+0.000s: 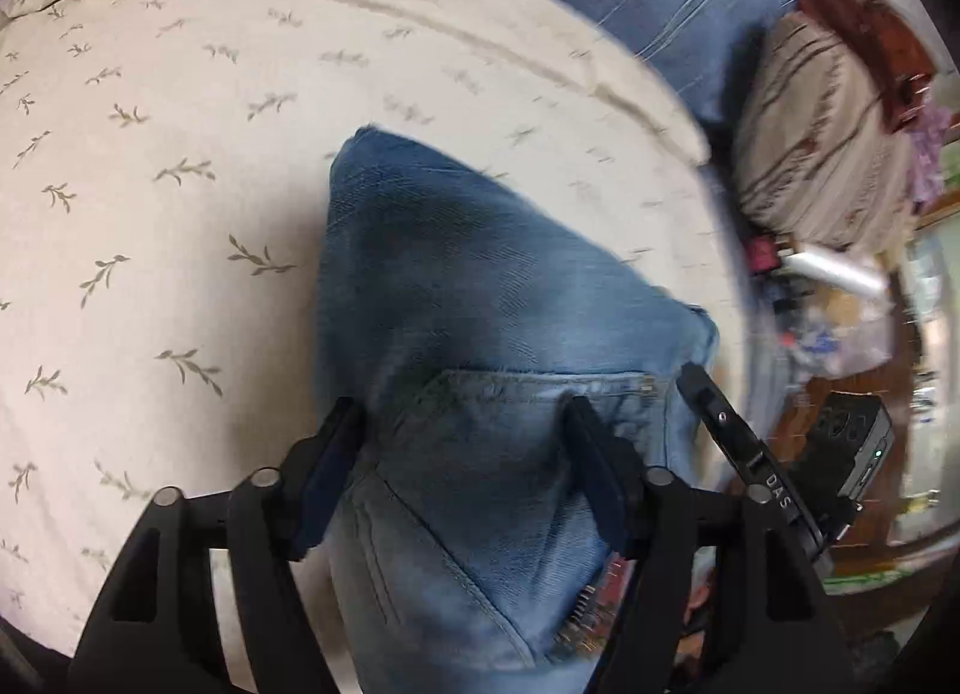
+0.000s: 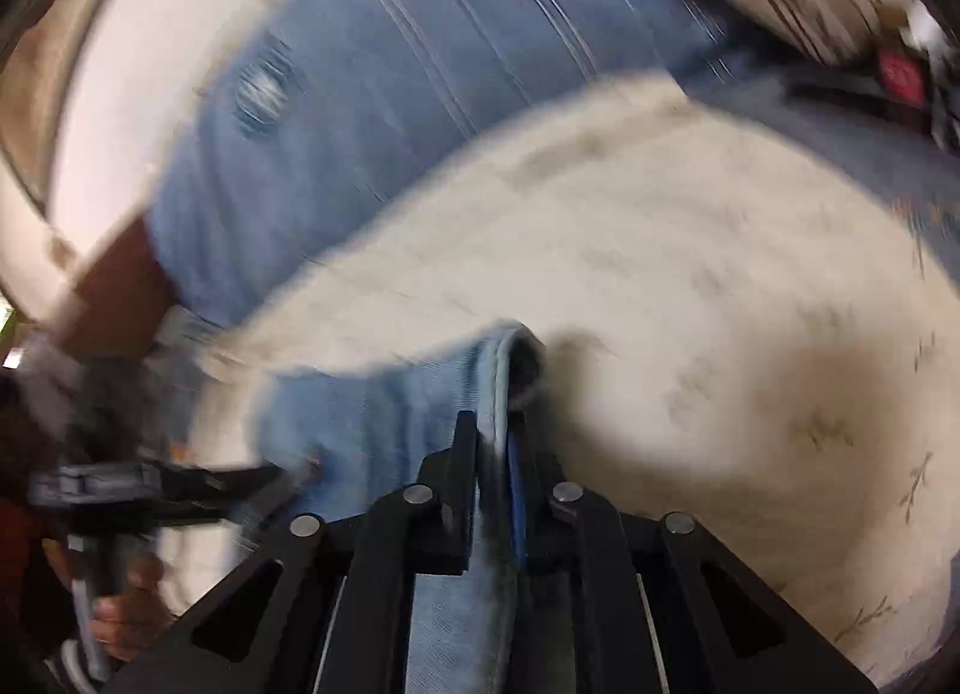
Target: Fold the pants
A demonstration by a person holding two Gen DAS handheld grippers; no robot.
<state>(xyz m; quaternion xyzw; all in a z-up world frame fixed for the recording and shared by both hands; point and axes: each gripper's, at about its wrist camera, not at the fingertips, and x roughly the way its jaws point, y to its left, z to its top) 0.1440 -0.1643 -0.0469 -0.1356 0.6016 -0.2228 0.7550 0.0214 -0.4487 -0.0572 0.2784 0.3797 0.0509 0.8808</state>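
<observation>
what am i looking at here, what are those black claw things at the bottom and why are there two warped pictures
Each picture comes from a wide-angle camera fixed on a hand-held gripping tool, looking forward along its two black fingers. A person holds one tool in each hand; there is no robot arm.

The left view shows the left tool with its fingers spread wide on either side of a pair of blue jeans, near a back pocket. The jeans lie on a cream bedspread with a leaf print. The right tool shows at that picture's right edge.

The right view, blurred, shows the right tool closed on a stitched edge of the jeans. At lower left a hand holds the other tool.
</observation>
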